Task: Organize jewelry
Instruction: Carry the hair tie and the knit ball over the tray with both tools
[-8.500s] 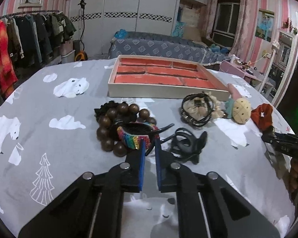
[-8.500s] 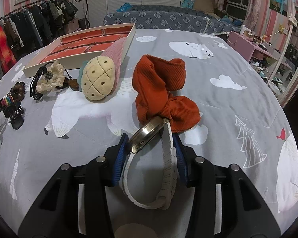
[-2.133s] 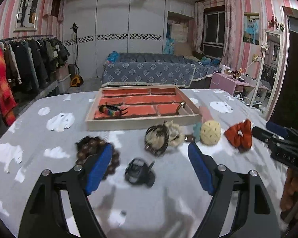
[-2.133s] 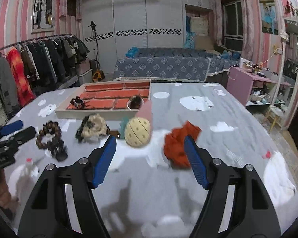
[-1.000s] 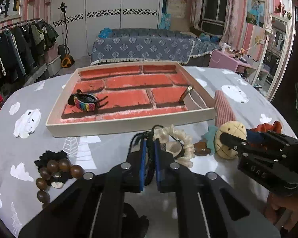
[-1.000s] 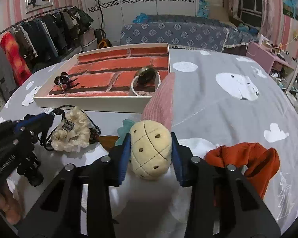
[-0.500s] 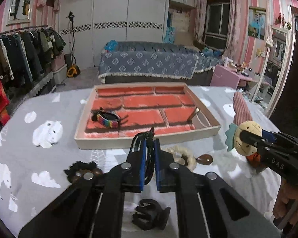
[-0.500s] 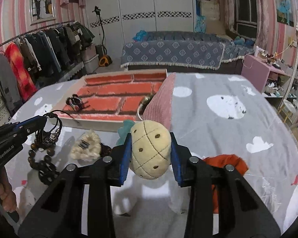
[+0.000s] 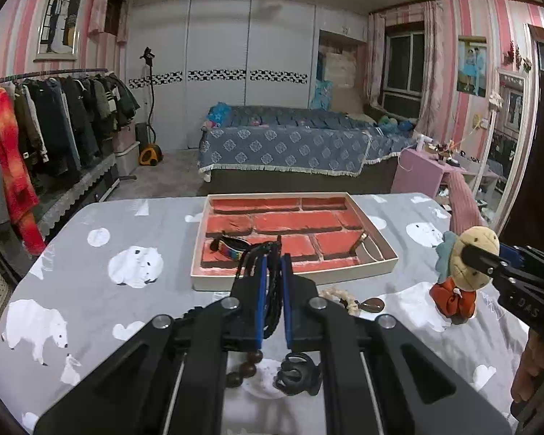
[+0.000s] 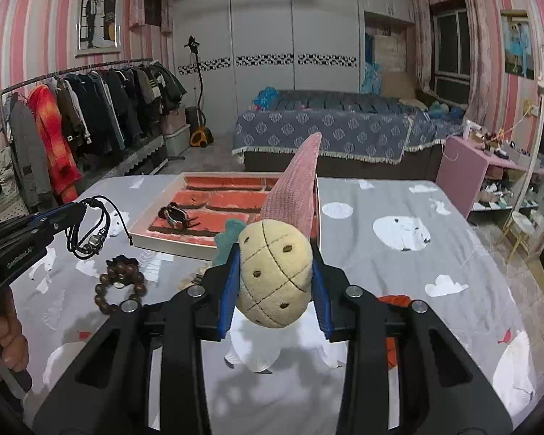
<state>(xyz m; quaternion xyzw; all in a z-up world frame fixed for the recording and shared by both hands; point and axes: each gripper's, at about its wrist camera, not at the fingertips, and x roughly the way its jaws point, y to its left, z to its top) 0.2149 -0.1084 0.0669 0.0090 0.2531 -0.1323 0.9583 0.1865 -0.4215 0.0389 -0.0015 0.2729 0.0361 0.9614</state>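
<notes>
My left gripper [image 9: 272, 261] is shut on a black cord bracelet [image 9: 257, 253] and holds it in the air in front of the red-lined tray [image 9: 377, 268]; the bracelet also hangs in the right wrist view [image 10: 89, 232]. My right gripper [image 10: 275, 253] is shut on a plush pineapple hair clip [image 10: 275, 282] with a pink tail, lifted above the table; it shows in the left wrist view [image 9: 468, 257]. In the tray lie a rainbow bracelet [image 9: 228, 246] and a watch [image 9: 362, 246].
On the grey bear-print cloth lie a brown bead bracelet [image 10: 119, 286], a black claw clip [image 9: 297, 377], a cream scrunchie [image 9: 337, 297], a brown pendant [image 9: 371, 304] and an orange scrunchie [image 9: 453, 301]. A bed and a clothes rack stand behind the table.
Both grippers have risen higher above the table with their loads. The black cord bracelet now hangs free in front of the tray, and the plush clip is lifted further.
</notes>
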